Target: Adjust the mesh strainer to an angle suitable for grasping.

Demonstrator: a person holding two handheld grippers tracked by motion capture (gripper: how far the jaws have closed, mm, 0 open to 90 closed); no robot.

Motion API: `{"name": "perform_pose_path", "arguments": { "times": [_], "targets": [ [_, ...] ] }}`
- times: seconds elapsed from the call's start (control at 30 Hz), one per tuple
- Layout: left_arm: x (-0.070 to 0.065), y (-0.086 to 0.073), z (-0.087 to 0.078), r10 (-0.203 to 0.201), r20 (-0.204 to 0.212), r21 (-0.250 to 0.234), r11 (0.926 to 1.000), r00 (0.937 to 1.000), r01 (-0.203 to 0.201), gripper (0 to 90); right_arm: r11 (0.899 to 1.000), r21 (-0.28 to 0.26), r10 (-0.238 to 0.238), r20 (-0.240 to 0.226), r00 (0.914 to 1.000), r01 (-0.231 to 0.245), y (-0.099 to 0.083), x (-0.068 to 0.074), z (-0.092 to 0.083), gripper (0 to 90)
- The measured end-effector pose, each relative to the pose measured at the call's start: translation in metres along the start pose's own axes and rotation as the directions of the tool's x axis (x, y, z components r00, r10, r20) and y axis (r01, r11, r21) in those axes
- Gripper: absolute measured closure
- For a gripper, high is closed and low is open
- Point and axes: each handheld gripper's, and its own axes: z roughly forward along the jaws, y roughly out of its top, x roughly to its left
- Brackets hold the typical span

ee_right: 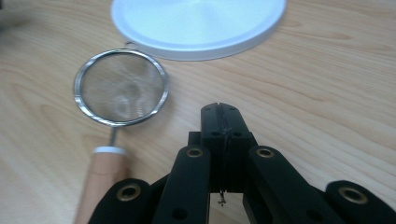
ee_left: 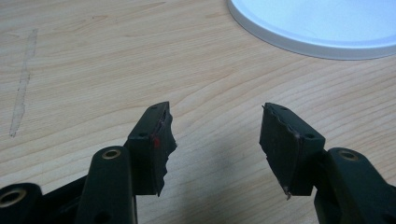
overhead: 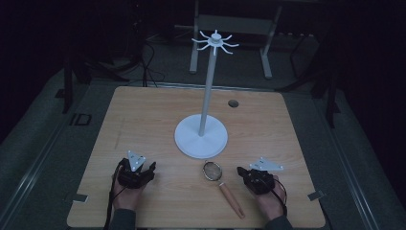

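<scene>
A small mesh strainer (overhead: 212, 170) with a wooden handle (overhead: 232, 200) lies flat on the wooden table (overhead: 143, 120), just in front of the round base (overhead: 201, 138) of a white hook stand (overhead: 209, 86). My left gripper (overhead: 152, 168) rests on the table at the front left, jaws wide apart over bare wood (ee_left: 215, 135). My right gripper (overhead: 241, 171) rests at the front right, jaws pressed together with nothing between them (ee_right: 220, 108). In the right gripper view the strainer (ee_right: 120, 87) lies just left of the jaw tips, its handle (ee_right: 100, 182) pointing toward me.
The stand's pole rises to a ring of several white hooks (overhead: 215, 41). A small round hole (overhead: 233, 103) sits near the table's far edge. A table frame (overhead: 230, 28) stands on the dark floor behind. The white base (ee_left: 317, 23) lies ahead and to the right of the left gripper.
</scene>
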Motion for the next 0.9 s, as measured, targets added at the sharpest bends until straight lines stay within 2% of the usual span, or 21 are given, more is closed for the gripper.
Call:
{"name": "perform_pose_path", "arguments": {
  "times": [0.3,0.37,0.4,0.43,0.5,0.57,0.9],
  "targets": [
    [0.001,0.000,0.000,-0.005,0.000,-0.005,1.0000,1.0000,0.005,43.8,1.000,0.010,-0.009,-0.064,0.9979,0.010,0.001,0.011,-0.001,90.0],
    [0.001,0.000,-0.001,-0.007,0.000,-0.007,0.9999,1.0000,0.007,43.8,1.000,0.008,-0.011,-0.103,0.9947,0.012,0.001,0.016,-0.002,90.0],
    [0.001,0.000,0.000,-0.008,0.000,-0.008,0.9999,1.0000,0.008,43.8,1.000,0.008,-0.011,-0.103,0.9947,0.012,0.001,0.016,-0.002,90.0],
    [0.001,0.000,-0.001,-0.006,0.000,-0.006,1.0000,1.0000,0.006,43.8,1.000,0.016,-0.018,-0.127,0.9918,0.020,0.000,0.019,-0.001,90.0],
    [0.001,0.000,-0.001,-0.005,-0.001,-0.005,1.0000,1.0000,0.005,43.8,1.000,0.020,-0.016,-0.136,0.9906,0.019,-0.001,0.021,0.000,90.0],
    [0.001,0.000,-0.001,-0.005,-0.001,-0.006,1.0000,1.0000,0.005,43.8,0.999,0.029,-0.013,-0.167,0.9859,0.018,-0.002,0.023,0.002,90.0],
    [0.001,0.000,-0.001,-0.010,-0.002,-0.009,0.9999,0.9999,0.010,43.8,0.998,0.046,-0.037,-0.228,0.9728,0.049,-0.006,0.038,0.006,90.0]
  ]
}}
